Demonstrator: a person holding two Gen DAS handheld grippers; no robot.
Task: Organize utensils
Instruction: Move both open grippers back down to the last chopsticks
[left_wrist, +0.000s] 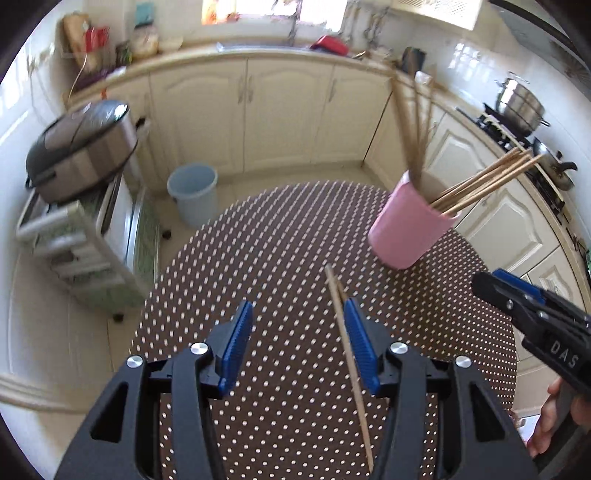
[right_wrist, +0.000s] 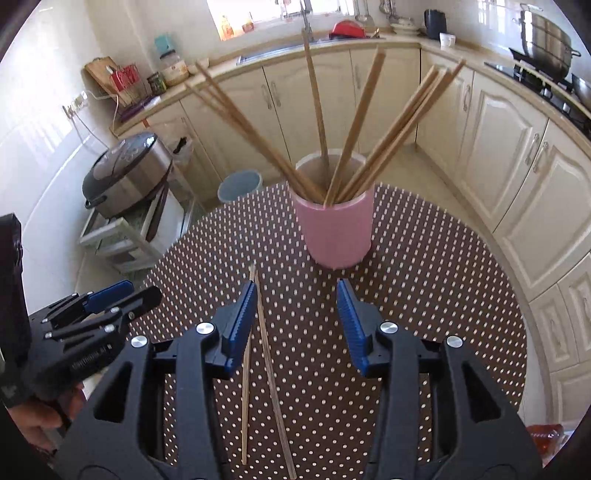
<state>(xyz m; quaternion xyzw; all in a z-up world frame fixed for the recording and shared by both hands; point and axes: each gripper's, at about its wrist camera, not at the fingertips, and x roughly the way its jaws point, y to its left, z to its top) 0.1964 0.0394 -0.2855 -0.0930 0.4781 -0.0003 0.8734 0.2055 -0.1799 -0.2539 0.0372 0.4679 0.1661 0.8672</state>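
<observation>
Two loose chopsticks (right_wrist: 264, 354) lie side by side on the dotted table (right_wrist: 424, 295), just in front of the pink holder (right_wrist: 334, 229) that already stands full of chopsticks. I judge I'm at the pick-up of these last two. My right hand-held gripper (right_wrist: 295, 321) is part-open and empty, the sticks just inside its left pad. My left hand-held gripper (left_wrist: 295, 343) is likewise part-open, holding nothing. Next I must straddle a stick and close squarely on it.

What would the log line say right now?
left gripper: open | right gripper: open | two chopsticks: on table | cup: holds chopsticks
</observation>
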